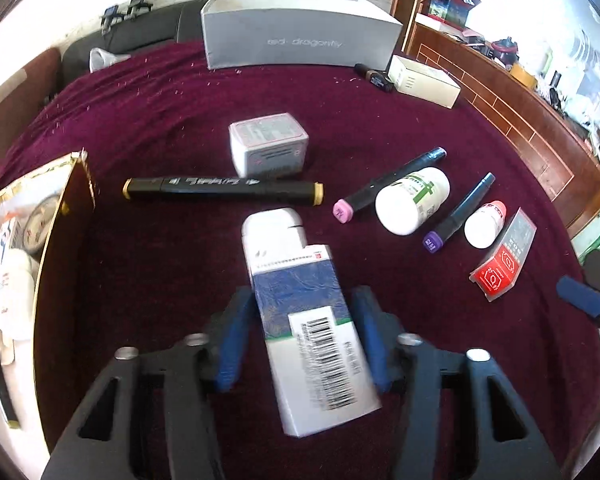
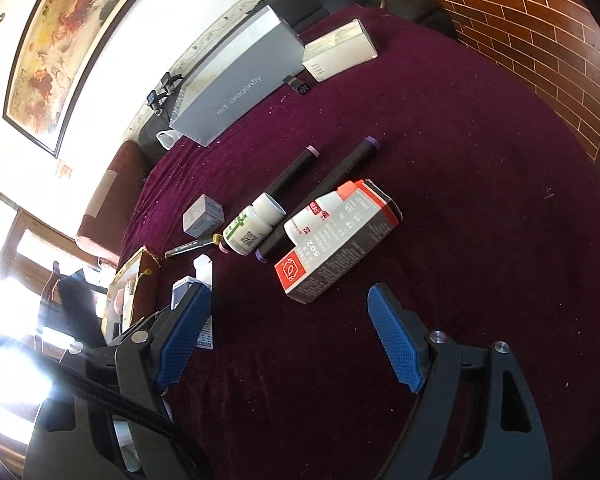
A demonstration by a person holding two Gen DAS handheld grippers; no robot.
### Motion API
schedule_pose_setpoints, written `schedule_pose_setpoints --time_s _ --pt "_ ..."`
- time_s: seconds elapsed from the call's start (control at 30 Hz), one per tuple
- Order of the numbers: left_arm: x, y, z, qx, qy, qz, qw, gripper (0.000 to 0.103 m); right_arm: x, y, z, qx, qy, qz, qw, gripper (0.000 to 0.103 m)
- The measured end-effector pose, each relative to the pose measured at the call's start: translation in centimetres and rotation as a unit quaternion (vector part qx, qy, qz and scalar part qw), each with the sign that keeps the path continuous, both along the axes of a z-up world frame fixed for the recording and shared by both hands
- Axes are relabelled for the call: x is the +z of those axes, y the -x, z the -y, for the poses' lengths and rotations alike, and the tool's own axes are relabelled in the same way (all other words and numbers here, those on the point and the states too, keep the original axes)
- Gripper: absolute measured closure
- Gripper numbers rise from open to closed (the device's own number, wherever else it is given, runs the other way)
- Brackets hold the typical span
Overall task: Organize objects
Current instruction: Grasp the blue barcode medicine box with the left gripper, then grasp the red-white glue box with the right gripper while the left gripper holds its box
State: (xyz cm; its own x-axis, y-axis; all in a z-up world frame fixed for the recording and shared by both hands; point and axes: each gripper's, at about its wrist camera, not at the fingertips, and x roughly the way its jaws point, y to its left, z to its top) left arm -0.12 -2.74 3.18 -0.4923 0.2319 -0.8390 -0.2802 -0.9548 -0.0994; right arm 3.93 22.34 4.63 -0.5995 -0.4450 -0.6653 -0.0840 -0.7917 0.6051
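My left gripper [image 1: 302, 334] has its blue pads on either flank of the blue-and-white medicine carton [image 1: 306, 320]; the left pad looks pressed to the carton's side, while on the right I cannot tell whether the pad touches or stands just off it, so I judge the grip is forming rather than firm. I take the carton across its narrow width because that is the only span the jaws fit round. Its long axis runs away from me, tilted a little, the barcode end nearest my wrist and the open white flap end pointing toward the far edge of the maroon cloth [image 1: 160, 128], just short of the black marker with yellow caps [image 1: 222, 190], which lies crosswise. Beyond that marker stands a small white box [image 1: 268, 148]. At the left edge of the cloth sits the gold-rimmed open box [image 1: 66, 208] with things already in it, and I judge the carton belongs there. My right gripper [image 2: 290, 334] hangs wide open and holds nothing, pointing at the red-and-grey 502 glue box [image 2: 336, 240], which lies flat with its long axis diagonal. Just behind that lie a small red-capped bottle [image 2: 320, 212], a purple-capped marker [image 2: 320, 196], a green-labelled white bottle [image 2: 254, 226] and a pink-capped marker [image 2: 292, 172]. The grey shoe box [image 2: 236, 80] stands at the far edge.
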Motion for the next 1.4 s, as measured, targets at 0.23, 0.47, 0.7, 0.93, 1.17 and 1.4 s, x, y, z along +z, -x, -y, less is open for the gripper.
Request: schedule_pose_setpoints --time_s 0.23,0.47,0.7,0.93,1.17,1.4 --pt "1.0 -1.4 2.5 -0.001 -0.055 0.018 0.9983 0.074 -0.2 0.5 0.4 -0.018 -0.013 0.011 1.000 0.021" --pt "0.6 -2.8 2.8 -0.010 -0.046 0.021 0.9987 0.074 0.1 1.3 1.6 -0.033 -0.049 0.024 0.998 0.022" --pt "-0.2 -3.6 1.9 -0.020 -0.010 -0.015 0.9996 0.073 -0.7 3.2 2.2 -0.073 -0.110 0.048 0.990 0.029" --pt "-0.4 -3.5 2.1 -0.027 -0.027 -0.031 0.9988 0.065 -1.7 5.3 3.9 -0.067 -0.183 0.073 0.978 0.036" --pt "-0.3 -3.6 1.5 -0.047 -0.038 -0.030 0.9977 0.046 -2.3 4.9 3.2 -0.080 -0.188 0.069 0.977 0.052" --pt "-0.4 -3.8 0.3 -0.065 -0.011 -0.032 0.9973 0.038 -2.2 3.3 2.9 -0.072 -0.196 0.070 0.976 0.070"
